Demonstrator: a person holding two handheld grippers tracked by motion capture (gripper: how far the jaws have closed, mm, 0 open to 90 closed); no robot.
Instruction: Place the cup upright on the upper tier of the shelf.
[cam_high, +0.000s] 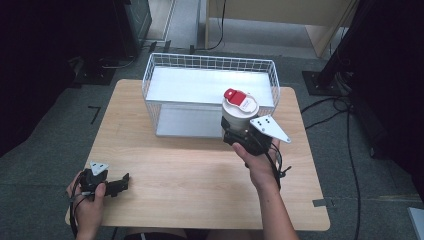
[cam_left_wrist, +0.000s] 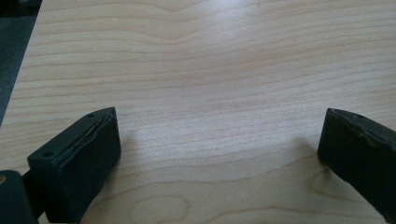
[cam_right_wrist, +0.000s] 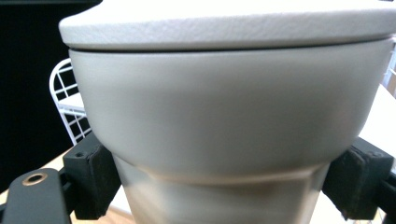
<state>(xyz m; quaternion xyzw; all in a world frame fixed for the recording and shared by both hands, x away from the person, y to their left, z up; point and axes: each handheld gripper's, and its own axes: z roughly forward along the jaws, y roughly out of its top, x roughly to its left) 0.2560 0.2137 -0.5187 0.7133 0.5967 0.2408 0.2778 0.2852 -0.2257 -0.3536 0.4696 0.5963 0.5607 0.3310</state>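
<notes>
Right hand-held gripper (cam_high: 243, 136) clamps cup (cam_high: 237, 111) – at basket (cam_high: 165, 62) front edge

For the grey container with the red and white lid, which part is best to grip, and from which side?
Grip the grey container on its narrower lower body, just under the wide shoulder, coming level from the person's side. It stands upright, and the right gripper already has its fingers on opposite sides there; the flare above probably stops it slipping down.

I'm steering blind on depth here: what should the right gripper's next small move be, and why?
Probably carry the cup forward over the wire basket's near rim. The right gripper has its jaws clamped on the cup's lower body, upright, in front of the basket.
</notes>
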